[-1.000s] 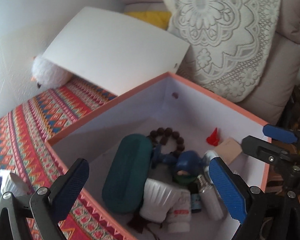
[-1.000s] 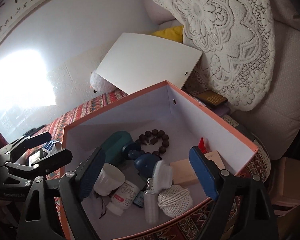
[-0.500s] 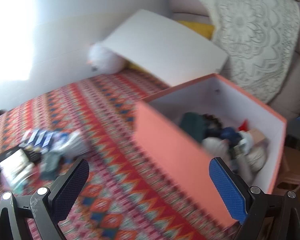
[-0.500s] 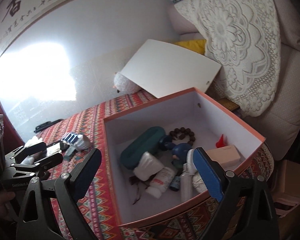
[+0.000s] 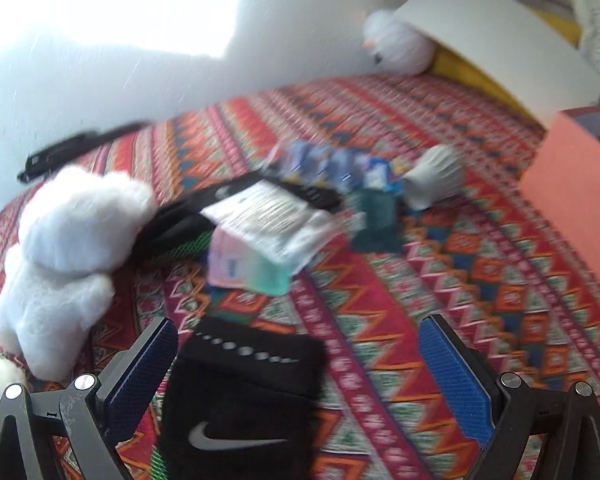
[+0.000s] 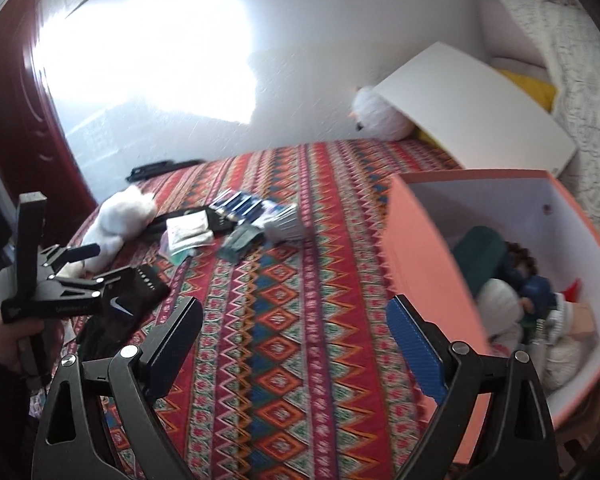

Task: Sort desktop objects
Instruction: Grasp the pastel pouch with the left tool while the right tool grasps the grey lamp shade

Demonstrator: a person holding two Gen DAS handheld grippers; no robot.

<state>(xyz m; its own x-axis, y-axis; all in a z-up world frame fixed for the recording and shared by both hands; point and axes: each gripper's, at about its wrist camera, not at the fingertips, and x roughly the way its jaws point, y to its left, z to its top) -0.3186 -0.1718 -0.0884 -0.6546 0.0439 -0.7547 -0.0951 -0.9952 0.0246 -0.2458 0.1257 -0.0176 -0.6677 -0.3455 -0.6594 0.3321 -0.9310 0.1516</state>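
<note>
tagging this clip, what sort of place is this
Probably a living room at home: a table under a patterned cloth, a lace-draped sofa behind it, soft toys and an orange box of odds and ends.

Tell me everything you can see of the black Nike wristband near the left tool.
The black Nike wristband looks like soft knit fabric, with a grey swoosh on its near part and a row of pale dots toward its far edge. It lies flat on the patterned cloth, between the open fingers of the left tool, nearer the left finger; contact cannot be judged. A green-and-black strap shows at its near-left edge. It is also visible in the right wrist view.
</note>
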